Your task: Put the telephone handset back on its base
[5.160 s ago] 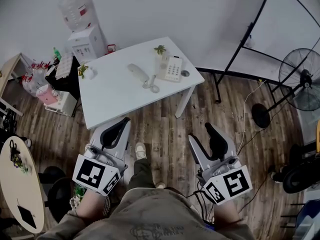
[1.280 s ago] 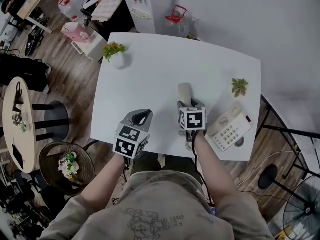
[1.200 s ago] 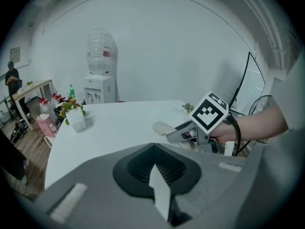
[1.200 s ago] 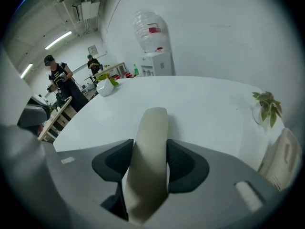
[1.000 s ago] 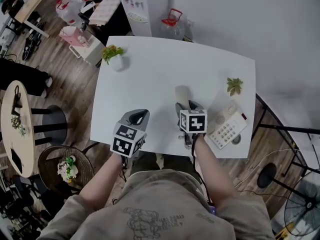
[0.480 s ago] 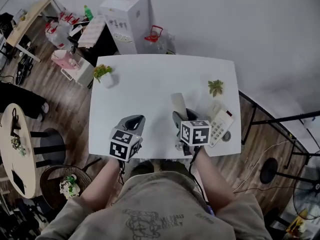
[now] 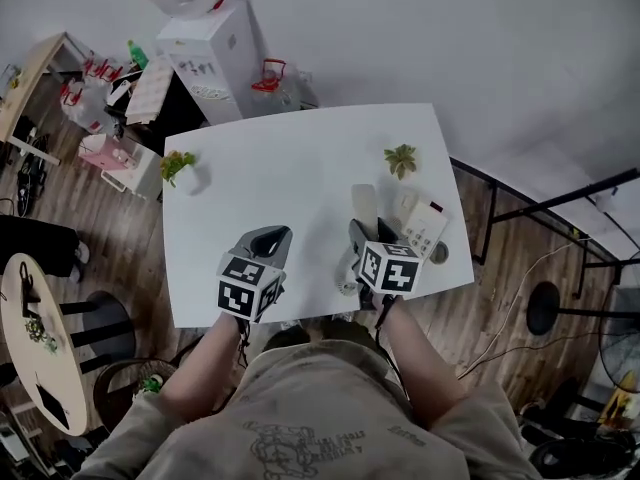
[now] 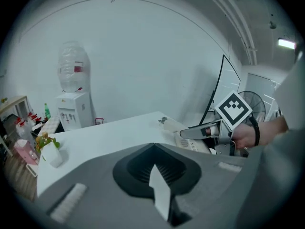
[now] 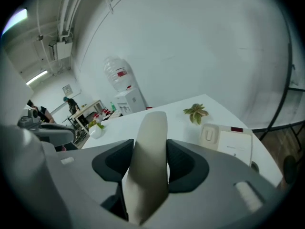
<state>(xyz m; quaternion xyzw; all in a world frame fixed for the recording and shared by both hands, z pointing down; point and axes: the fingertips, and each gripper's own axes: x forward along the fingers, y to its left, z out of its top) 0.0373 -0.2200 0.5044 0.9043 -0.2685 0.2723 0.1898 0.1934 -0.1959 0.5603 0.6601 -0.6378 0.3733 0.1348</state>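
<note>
A cream handset (image 7: 364,204) is lifted above the white table (image 7: 270,178), with my right gripper (image 7: 366,230) shut on its middle. In the right gripper view the handset (image 9: 151,128) stands up between the dark pads (image 9: 183,163), pointing away. The phone base (image 7: 421,224) lies just right of it near the table's right edge, its cradle side (image 9: 208,136) empty. A coiled cord (image 7: 347,274) hangs below the handset. My left gripper (image 7: 271,234) hovers over the table's front left of the handset, jaws together, holding nothing (image 8: 152,147).
A small green plant (image 7: 401,158) sits behind the base. A potted plant (image 7: 180,166) stands at the table's left edge. A water dispenser (image 7: 205,48) and a red jug (image 7: 268,76) are beyond the far edge. A round side table (image 7: 40,338) is on the left.
The right gripper has risen with the handset and come closer to the phone base. The left gripper has risen too. The head camera has swung, so the table sits differently in view.
</note>
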